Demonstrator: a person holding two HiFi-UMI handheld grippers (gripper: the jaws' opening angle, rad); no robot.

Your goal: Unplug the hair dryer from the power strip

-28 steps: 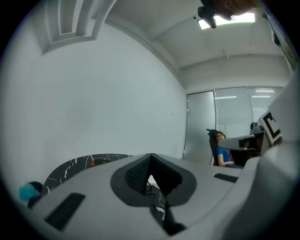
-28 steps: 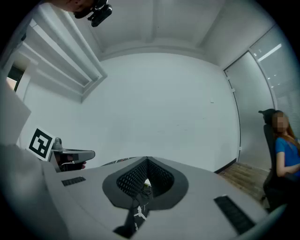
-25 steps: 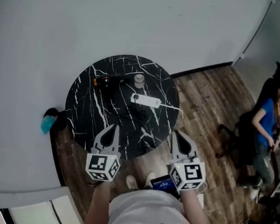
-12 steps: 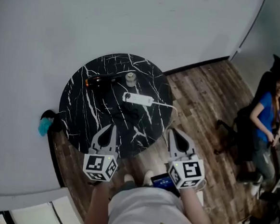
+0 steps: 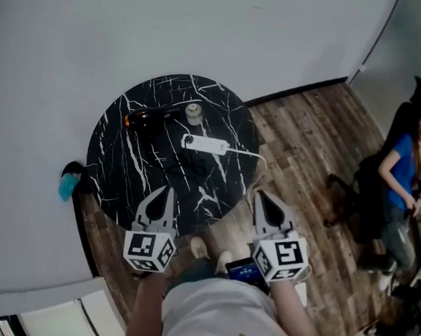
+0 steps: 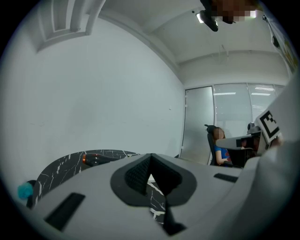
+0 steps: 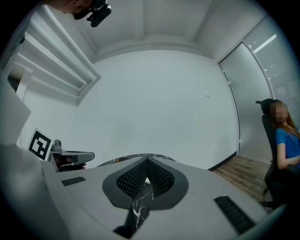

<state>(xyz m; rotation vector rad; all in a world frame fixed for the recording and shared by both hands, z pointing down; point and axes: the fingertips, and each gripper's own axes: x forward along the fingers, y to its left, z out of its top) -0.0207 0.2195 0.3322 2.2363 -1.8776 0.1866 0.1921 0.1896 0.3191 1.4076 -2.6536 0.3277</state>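
A dark hair dryer (image 5: 151, 116) with an orange end lies at the far side of the round black marble table (image 5: 120, 167). Its black cord (image 5: 188, 171) curls across the top toward a white power strip (image 5: 206, 144); the plug itself is too small to make out. My left gripper (image 5: 168, 190) hovers shut over the table's near edge. My right gripper (image 5: 261, 197) is shut too, just off the table's right rim. Both are empty and well short of the strip. In the left gripper view the hair dryer (image 6: 93, 158) shows beyond the shut jaws.
A small grey jar (image 5: 194, 113) stands beside the hair dryer. The strip's white cable (image 5: 251, 154) runs off the table's right edge. A person (image 5: 405, 179) sits in a chair at the right. A teal object (image 5: 68, 186) lies by the wall at left. Wood floor surrounds the table.
The table has drifted slightly left and up in the head view, and a foot has stepped nearer to its edge. Both grippers remain shut and hold about the same place in frame.
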